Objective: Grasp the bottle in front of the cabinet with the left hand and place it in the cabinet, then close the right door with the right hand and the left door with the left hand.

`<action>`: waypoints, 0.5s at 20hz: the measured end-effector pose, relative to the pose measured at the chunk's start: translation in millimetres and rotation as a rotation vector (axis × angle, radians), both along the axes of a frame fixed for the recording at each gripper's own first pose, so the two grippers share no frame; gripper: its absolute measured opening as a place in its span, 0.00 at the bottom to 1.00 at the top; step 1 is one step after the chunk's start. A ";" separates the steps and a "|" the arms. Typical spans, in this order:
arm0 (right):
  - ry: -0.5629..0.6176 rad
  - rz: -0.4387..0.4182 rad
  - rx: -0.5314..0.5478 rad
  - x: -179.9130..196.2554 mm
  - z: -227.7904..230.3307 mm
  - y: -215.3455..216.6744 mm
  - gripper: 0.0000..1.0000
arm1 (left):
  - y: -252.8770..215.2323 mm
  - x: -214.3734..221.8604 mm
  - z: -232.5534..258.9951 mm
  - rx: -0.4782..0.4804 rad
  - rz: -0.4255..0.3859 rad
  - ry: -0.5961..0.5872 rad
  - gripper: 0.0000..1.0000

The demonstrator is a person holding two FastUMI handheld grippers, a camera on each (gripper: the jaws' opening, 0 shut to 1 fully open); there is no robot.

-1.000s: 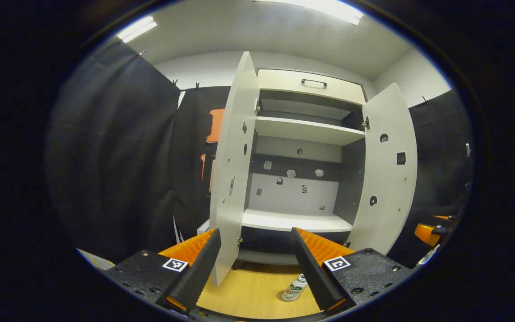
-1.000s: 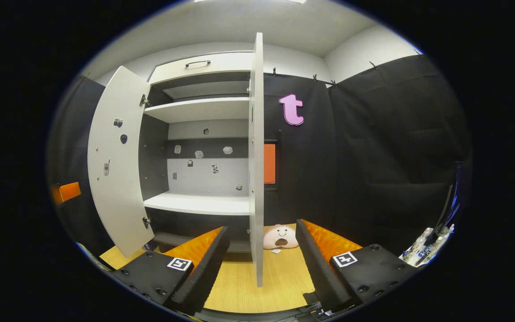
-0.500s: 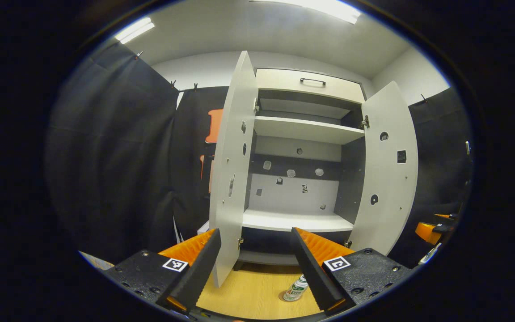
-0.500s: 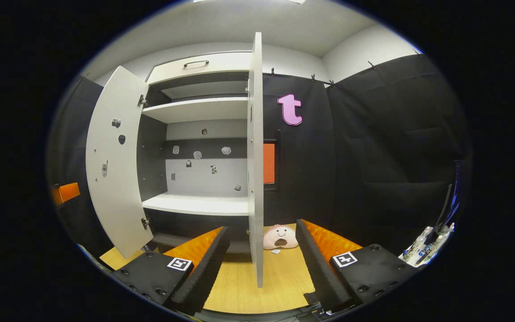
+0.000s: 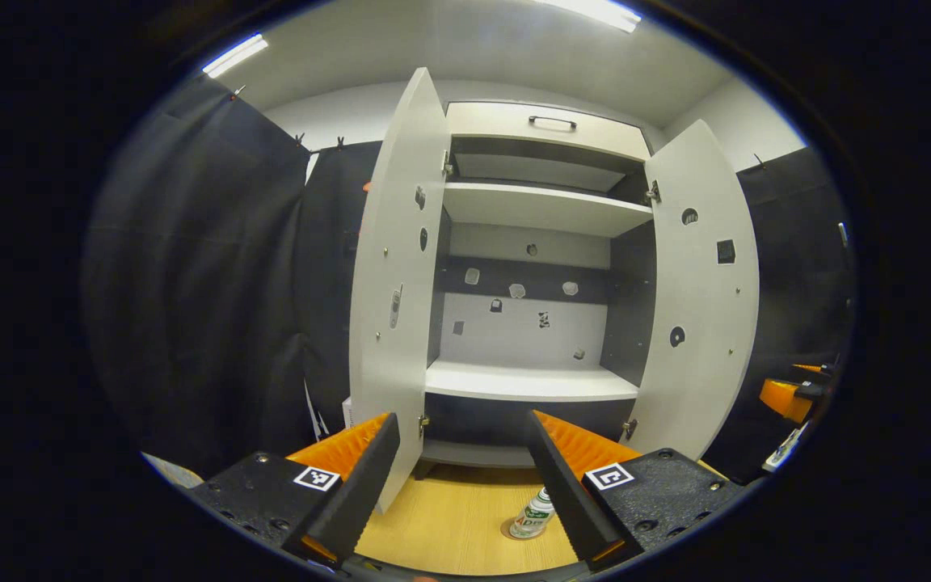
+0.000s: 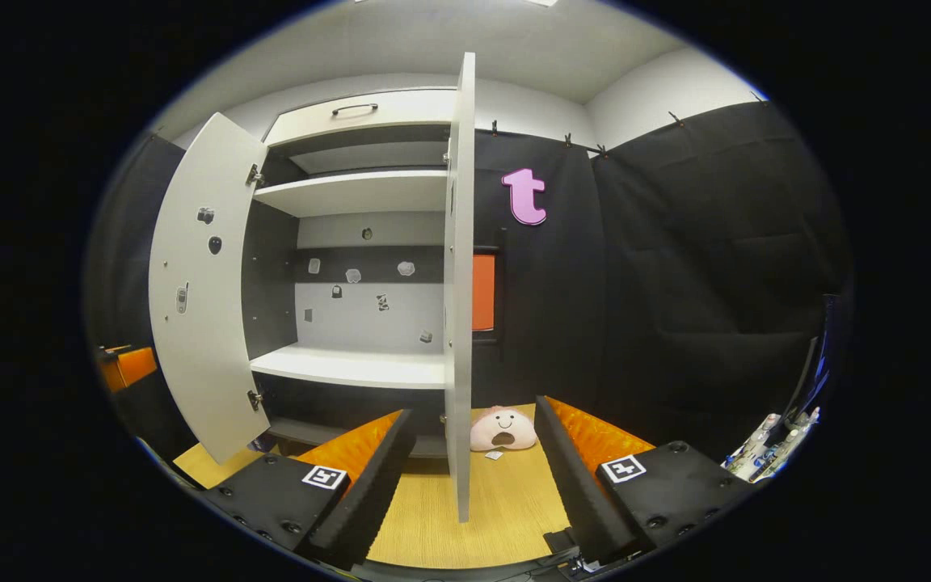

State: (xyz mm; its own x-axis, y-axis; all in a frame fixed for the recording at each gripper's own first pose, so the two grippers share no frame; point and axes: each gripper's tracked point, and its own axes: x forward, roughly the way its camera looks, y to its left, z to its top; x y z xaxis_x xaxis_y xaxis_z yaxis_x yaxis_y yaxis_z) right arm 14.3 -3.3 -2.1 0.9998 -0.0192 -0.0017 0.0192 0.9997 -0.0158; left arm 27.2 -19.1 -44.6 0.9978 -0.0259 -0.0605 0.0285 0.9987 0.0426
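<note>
Two cabinet doors stand wide open. Left gripper view: cabinet [image 5: 542,242] at 12 o'clock, left door [image 5: 393,307] swung out at 10–11 o'clock, right door [image 5: 704,291] at 2 o'clock. Lower shelf [image 5: 530,381] bare, upper shelf [image 5: 542,208] above it, drawer handle [image 5: 553,122] at the top.

Left gripper [image 5: 465,485]: jaws spread wide, nothing between them, hanging above the wooden floor [image 5: 449,525]. Bottle [image 5: 533,515] stands upright on the floor in front of the cabinet, at 5 o'clock of the frame centre, just beside the inner edge of the right-hand finger; whether it touches that finger I cannot tell.

Right gripper view: right gripper [image 6: 473,477] wide apart, holding nothing. Right door [image 6: 459,283] seen edge-on at 12 o'clock, its lower corner between the two fingers, apart from both. Pink plush toy [image 6: 503,430] on the floor past the door, against the black cloth wall [image 6: 676,283].
</note>
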 end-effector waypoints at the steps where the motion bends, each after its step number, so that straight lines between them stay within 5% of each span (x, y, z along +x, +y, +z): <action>1: -0.001 0.001 -0.004 1.2 -0.2 -0.4 0.98 | -7.0 4.0 -7.7 -0.003 -0.017 0.009 0.95; 10: -0.003 0.009 -0.037 8.2 -0.1 -9.9 0.98 | -78.1 22.5 -103.5 0.016 -0.181 0.157 0.95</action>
